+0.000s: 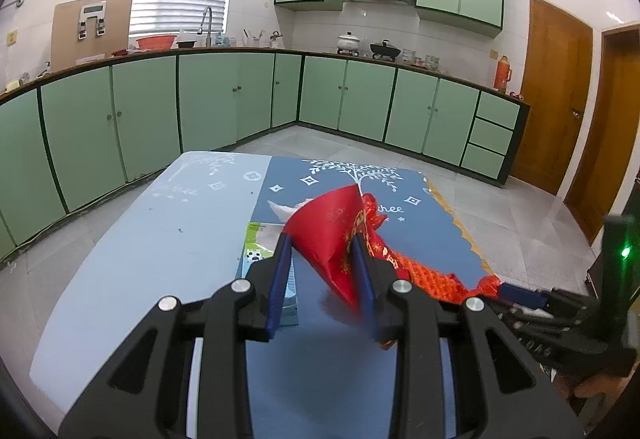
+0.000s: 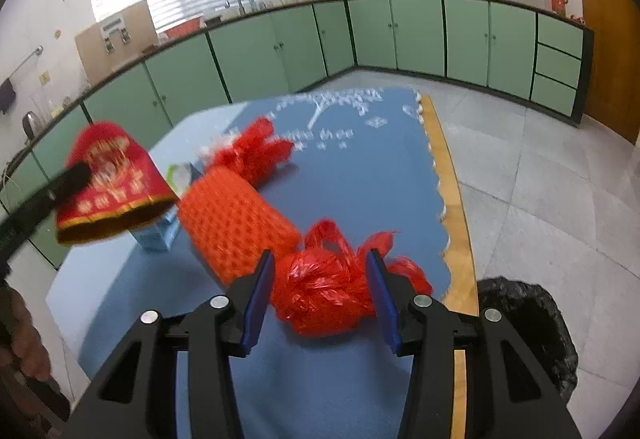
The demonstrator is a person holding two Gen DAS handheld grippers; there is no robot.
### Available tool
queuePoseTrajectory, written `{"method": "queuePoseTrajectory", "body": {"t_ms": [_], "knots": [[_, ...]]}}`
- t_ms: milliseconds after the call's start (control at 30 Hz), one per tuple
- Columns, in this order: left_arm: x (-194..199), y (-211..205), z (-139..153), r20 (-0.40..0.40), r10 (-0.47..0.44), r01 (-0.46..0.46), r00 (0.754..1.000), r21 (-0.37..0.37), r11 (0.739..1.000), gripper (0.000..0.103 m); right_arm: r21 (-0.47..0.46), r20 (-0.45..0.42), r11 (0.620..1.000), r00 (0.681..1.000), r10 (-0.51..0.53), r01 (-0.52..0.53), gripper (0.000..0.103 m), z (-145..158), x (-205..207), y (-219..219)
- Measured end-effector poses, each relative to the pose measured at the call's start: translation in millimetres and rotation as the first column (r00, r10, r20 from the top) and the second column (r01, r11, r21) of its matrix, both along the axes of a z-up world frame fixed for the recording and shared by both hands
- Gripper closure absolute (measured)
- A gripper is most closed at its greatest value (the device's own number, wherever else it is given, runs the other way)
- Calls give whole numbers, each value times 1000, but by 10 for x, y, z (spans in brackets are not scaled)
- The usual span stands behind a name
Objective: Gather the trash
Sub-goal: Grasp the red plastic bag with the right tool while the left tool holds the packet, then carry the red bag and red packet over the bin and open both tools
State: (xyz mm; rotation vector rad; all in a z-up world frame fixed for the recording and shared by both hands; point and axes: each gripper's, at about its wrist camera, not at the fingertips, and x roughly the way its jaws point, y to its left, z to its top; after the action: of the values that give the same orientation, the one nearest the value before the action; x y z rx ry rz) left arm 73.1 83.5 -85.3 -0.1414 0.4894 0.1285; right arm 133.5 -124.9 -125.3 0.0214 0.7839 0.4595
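Note:
My left gripper [image 1: 322,245] is shut on a red paper cup [image 1: 326,235] with gold print and holds it above the blue table mat [image 1: 200,231]; the cup also shows in the right wrist view [image 2: 112,183]. My right gripper [image 2: 322,271] has its jaws around a crumpled red plastic bag [image 2: 324,285] lying on the mat [image 2: 360,179]; whether they press on it I cannot tell. An orange foam net [image 2: 236,223], another red plastic bag [image 2: 252,151] and a small milk carton [image 2: 160,233] lie on the mat.
A bin lined with a black bag [image 2: 524,323] stands on the floor by the table's right edge. Green kitchen cabinets [image 1: 224,95] run along the far walls. A wooden door [image 1: 556,91] is at the right.

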Motion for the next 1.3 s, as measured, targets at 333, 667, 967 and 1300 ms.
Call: {"method": "queuePoseTrajectory", "body": {"t_ms": [333,667,967,1300], "knots": [[62,-127,35,6,-53,53,999,0,999,73,-33,-8,998,999,52,-52,73,-82,-54,20],[225,-684,66,24,-193,192,981,9,981,73,43,138,994,985,-101,96,73,552,-284,-694],[394,-1476,1,19,-368,368,930,16,930,73,81,168,965,951,-261,251,73,786,-507,-1431],[622,-2308,-318,-84,-552,551,830,-27,834,73,47,86,905,901,-426,423,73,480,-545,-2094]]}}
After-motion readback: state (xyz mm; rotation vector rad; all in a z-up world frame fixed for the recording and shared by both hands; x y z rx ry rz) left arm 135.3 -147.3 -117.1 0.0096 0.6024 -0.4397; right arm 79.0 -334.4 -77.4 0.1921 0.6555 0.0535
